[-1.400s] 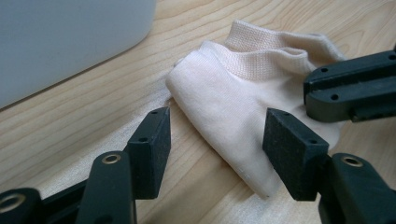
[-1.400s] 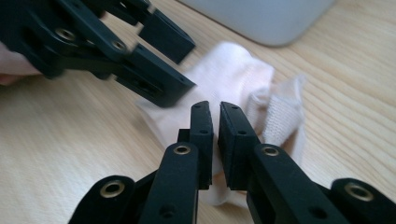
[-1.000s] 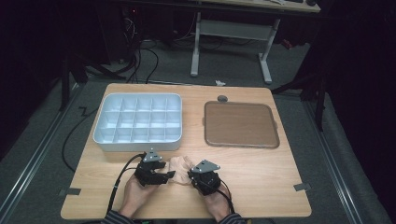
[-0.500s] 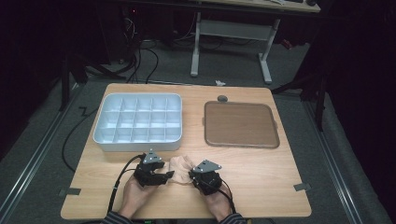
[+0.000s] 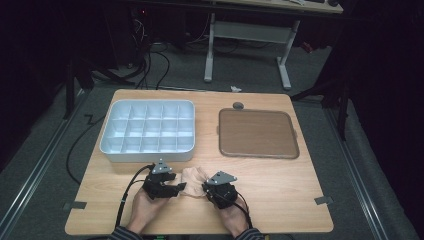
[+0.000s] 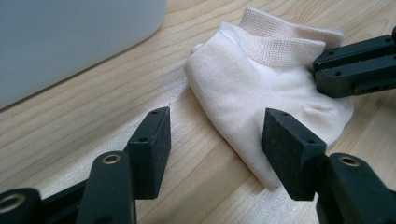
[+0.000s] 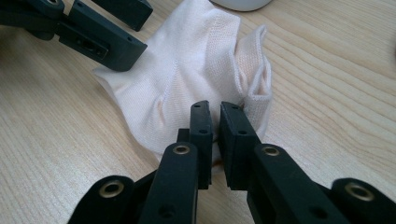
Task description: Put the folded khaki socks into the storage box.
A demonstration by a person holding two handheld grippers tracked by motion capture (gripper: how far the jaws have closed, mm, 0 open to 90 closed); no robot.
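Note:
A pale pink ankle sock [image 5: 192, 177] lies crumpled on the wooden table near its front edge, between my two grippers. In the left gripper view the sock [image 6: 261, 88] sits just ahead of my left gripper [image 6: 215, 126], which is open, its right jaw touching the sock's toe end. My right gripper [image 7: 215, 114] is shut on the sock [image 7: 187, 70], pinching the fabric beside the cuff. In the high view the left gripper [image 5: 176, 189] and the right gripper [image 5: 206, 187] face each other across the sock, each held in a hand.
A white tray with several empty compartments [image 5: 147, 131] stands behind the left gripper, its wall close by [image 6: 70, 37]. A brown flat tray [image 5: 257, 133] lies at the back right. A small dark round thing [image 5: 238, 105] sits behind it.

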